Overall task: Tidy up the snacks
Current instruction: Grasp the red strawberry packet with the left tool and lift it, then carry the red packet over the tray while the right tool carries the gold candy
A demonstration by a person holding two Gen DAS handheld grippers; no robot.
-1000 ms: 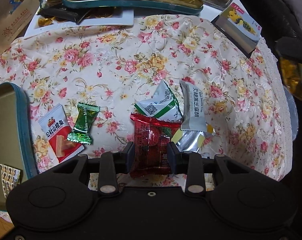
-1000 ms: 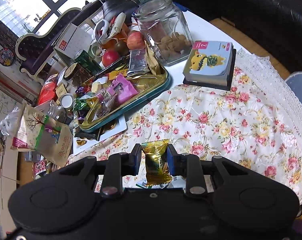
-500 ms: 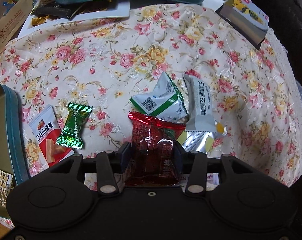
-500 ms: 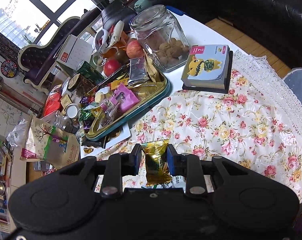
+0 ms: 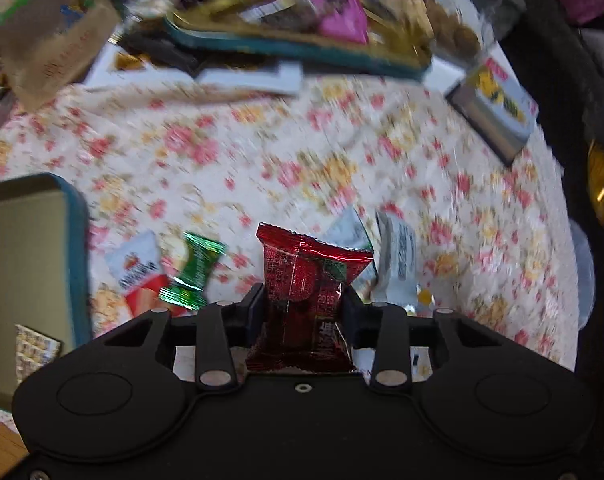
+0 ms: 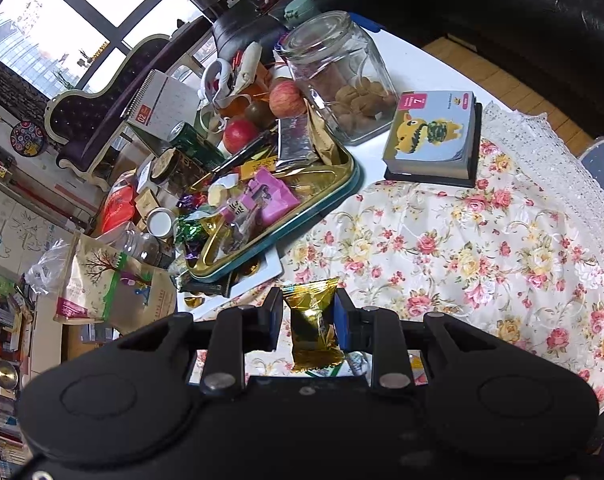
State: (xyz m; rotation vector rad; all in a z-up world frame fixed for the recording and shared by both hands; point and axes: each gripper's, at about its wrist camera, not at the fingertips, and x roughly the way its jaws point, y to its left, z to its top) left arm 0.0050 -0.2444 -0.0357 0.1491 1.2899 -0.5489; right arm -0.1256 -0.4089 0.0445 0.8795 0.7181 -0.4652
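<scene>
My left gripper is shut on a red snack packet and holds it lifted above the floral cloth. Below it lie a green candy, a red-and-white packet, a white-green packet and a grey-white bar packet. My right gripper is shut on a gold snack packet, held above the cloth. The gold tray with a teal rim, full of snacks, lies ahead of it and also shows in the left wrist view.
An empty teal-rimmed tin lid lies at the left. A glass jar, apples, a small book block, a paper bag and clutter crowd the far table. A dark sofa stands to the right.
My left gripper has lifted the red packet off the cloth and tilted up toward the tray; its view is motion-blurred. The right gripper has drifted slightly with the gold packet.
</scene>
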